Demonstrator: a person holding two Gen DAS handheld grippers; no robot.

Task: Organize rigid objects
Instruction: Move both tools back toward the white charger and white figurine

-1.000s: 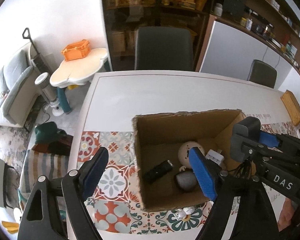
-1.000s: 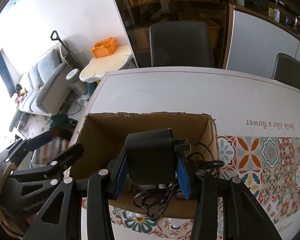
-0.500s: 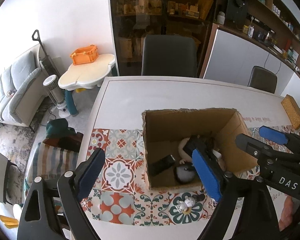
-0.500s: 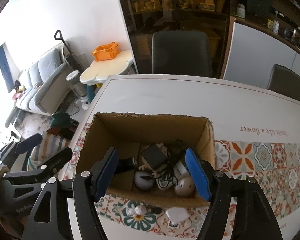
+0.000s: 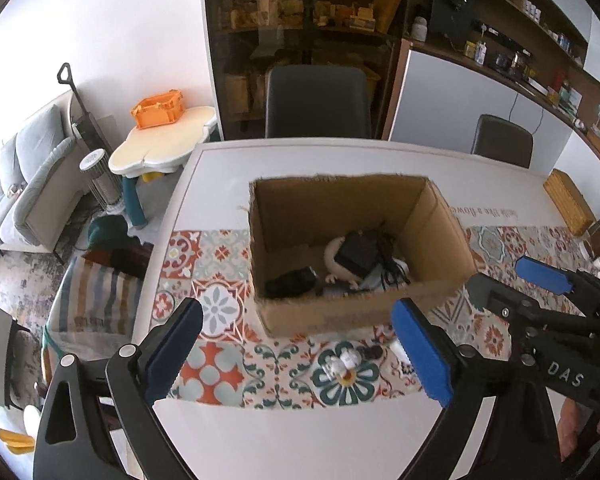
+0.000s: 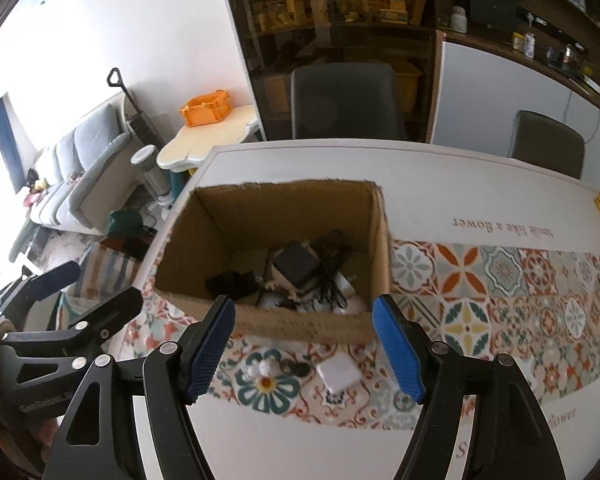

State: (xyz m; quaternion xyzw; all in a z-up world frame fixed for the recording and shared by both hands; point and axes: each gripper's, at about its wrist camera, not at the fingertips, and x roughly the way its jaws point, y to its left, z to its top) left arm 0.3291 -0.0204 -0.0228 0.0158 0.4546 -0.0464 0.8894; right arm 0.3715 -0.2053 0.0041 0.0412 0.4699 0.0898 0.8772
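Remaining items on the desk (image 6: 300,448) before the box (image 6: 300,326): white block (image 6: 339,372) below the right gripper (image 6: 304,350), jaws spread and empty; small toy (image 5: 342,364) nearer the left gripper (image 5: 300,354), jaws opening, empty.

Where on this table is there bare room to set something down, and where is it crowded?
Free: the white tabletop behind the cardboard box, toward the chairs; the patterned runner right of the box; the white strip along the near edge. Crowded: the runner just in front of the box, with a small toy and a white adapter, and the box's right half.
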